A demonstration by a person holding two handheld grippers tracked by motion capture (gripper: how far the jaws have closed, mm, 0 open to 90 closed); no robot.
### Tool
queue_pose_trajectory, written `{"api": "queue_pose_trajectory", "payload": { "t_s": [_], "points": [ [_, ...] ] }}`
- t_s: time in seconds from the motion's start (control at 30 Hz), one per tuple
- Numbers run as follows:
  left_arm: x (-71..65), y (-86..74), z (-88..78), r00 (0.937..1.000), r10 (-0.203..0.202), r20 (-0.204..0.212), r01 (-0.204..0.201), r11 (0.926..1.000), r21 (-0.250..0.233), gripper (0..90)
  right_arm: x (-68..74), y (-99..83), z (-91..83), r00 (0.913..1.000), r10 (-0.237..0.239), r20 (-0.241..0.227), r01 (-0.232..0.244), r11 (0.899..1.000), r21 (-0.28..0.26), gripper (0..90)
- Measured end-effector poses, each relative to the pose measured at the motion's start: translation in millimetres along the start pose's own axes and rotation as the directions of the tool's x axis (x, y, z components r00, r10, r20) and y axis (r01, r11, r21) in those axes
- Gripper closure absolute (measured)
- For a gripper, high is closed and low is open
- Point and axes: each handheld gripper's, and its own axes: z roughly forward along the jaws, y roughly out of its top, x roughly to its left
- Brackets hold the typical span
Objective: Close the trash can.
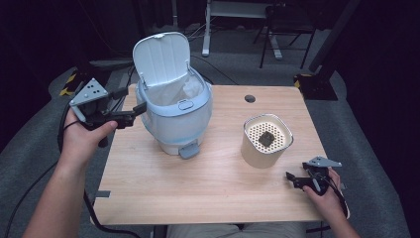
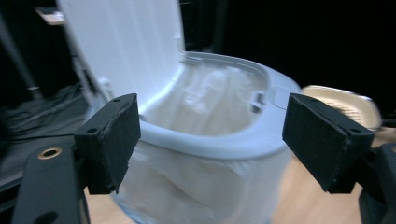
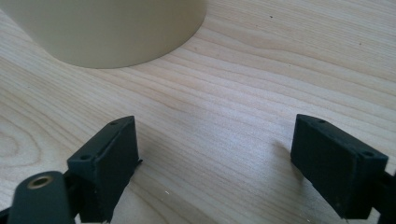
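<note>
A small pale blue bin (image 1: 176,116) stood on the far left part of the wooden table (image 1: 208,193), its lid (image 1: 161,57) flipped up and back so the white liner bag (image 1: 173,91) inside lay open to the room. The person's left hand (image 1: 81,136) held the left gripper (image 1: 133,113) raised at the bin's left side, its jaws set wide apart and pointing at the rim; from the left gripper view the two black pads (image 2: 109,140) framed the bin's open mouth without closing on anything. To the right of the bin, well apart from it, sat a cream round container (image 1: 266,141) with a perforated top, and a small dark object (image 1: 266,139) rested on that grid. Near the right front corner, the right hand (image 1: 324,198) kept the right gripper (image 1: 293,178) low over the wood, just nearer than the cream container, with jaws spread wide and nothing between them.
</note>
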Motion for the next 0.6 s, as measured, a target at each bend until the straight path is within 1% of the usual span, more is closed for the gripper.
{"api": "queue_pose_trajectory", "payload": {
  "t_s": [0.03, 0.07, 0.1, 0.17, 0.33, 0.4, 0.43, 0.5, 0.53, 0.57, 0.6],
  "points": [
    [0.0, 0.0, 0.0, 1.0000, 0.000, 0.000, 0.000, 1.0000, 0.000, 20.6, 0.0, 0.0, 0.0, 1.0000, 0.000, 0.000, 0.000, 1.000, 0.000, 15.1],
    [1.6, 6.5, 1.9, 1.0000, -0.001, 0.005, 0.001, 1.0000, 0.004, 21.4, 0.0, 0.0, 0.0, 1.0000, 0.000, 0.000, 0.000, 1.000, 0.000, 15.1],
    [1.6, 6.5, 1.9, 1.0000, -0.001, 0.005, 0.001, 1.0000, 0.004, 21.8, 0.0, 0.0, 0.0, 1.0000, -0.001, 0.000, 0.001, 1.000, 0.000, 15.1],
    [4.3, 14.2, 5.7, 0.9999, -0.004, -0.012, 0.004, 0.9999, 0.010, 22.3, -0.1, 0.0, -0.1, 1.0000, -0.001, -0.001, 0.001, 1.000, 0.001, 15.1],
    [10.0, 21.8, 12.2, 0.9993, -0.022, -0.029, 0.022, 0.9997, 0.002, 24.4, 0.0, 0.0, 0.0, 1.0000, 0.000, 0.000, 0.000, 1.000, 0.000, 15.1],
    [16.0, 26.7, 18.8, 0.9986, -0.034, -0.040, 0.034, 0.9994, -0.001, 26.5, 0.1, 0.0, 0.0, 1.0000, 0.001, -0.001, -0.001, 1.000, 0.000, 15.1],
    [16.0, 26.7, 18.8, 0.9986, -0.034, -0.040, 0.034, 0.9994, -0.001, 27.0, 0.1, 0.0, 0.0, 1.0000, 0.001, -0.001, -0.001, 1.000, 0.000, 15.1],
    [21.8, 30.0, 23.6, 0.9974, -0.045, -0.056, 0.045, 0.9990, 0.000, 28.3, 0.0, 0.0, 0.0, 1.0000, 0.001, -0.001, -0.001, 1.000, 0.000, 15.1],
    [28.5, 33.4, 28.3, 0.9957, -0.051, -0.078, 0.050, 0.9987, -0.014, 28.5, -0.1, 0.0, 0.1, 1.0000, -0.002, 0.000, 0.002, 1.000, -0.001, 15.1],
    [28.5, 33.4, 28.3, 0.9957, -0.051, -0.078, 0.050, 0.9987, -0.014, 28.7, -0.1, 0.0, 0.1, 1.0000, -0.002, 0.000, 0.002, 1.000, -0.001, 15.1],
    [35.1, 36.5, 33.5, 0.9938, -0.065, -0.090, 0.062, 0.9975, -0.032, 29.6, -0.2, 0.0, 0.1, 1.0000, -0.001, 0.000, 0.001, 1.000, -0.001, 15.1]
  ]
}}
